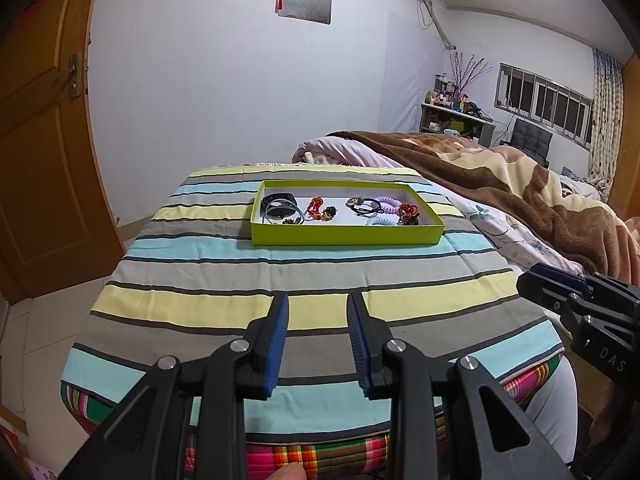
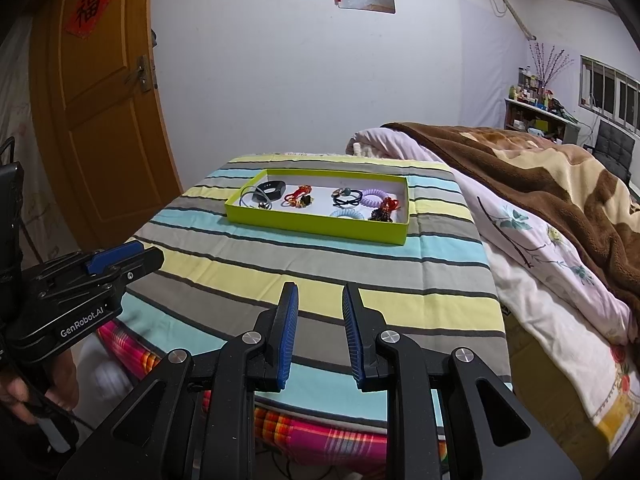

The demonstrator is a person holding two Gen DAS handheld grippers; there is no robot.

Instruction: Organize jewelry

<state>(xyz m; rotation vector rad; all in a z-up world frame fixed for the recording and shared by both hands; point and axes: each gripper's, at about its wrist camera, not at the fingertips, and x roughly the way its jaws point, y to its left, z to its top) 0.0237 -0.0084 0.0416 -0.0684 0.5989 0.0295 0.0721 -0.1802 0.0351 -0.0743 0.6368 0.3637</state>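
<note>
A lime-green shallow box (image 1: 344, 236) (image 2: 316, 226) lies on the far half of a striped cloth-covered table. Inside it lie a black wristband (image 1: 280, 200) (image 2: 272, 189), grey rings (image 1: 282, 213), a red knotted piece (image 1: 315, 205) (image 2: 298, 194), a dark hair tie (image 1: 362, 206) (image 2: 345, 198), purple (image 1: 390, 203) (image 2: 376, 197) and pale blue (image 1: 380, 222) (image 2: 347, 214) coil ties, and beaded pieces (image 1: 408, 216) (image 2: 382, 213). My left gripper (image 1: 318, 300) is open and empty over the table's near edge. My right gripper (image 2: 320, 290) is open and empty, also well short of the box.
The striped cloth table (image 1: 240, 280) (image 2: 360, 280) has a plaid layer beneath. A bed with pink quilt and brown blanket (image 1: 520, 184) (image 2: 540, 184) runs along the right. A wooden door (image 1: 44, 152) (image 2: 104, 120) is at left. The other gripper shows at each view's side (image 1: 580, 300) (image 2: 88, 280).
</note>
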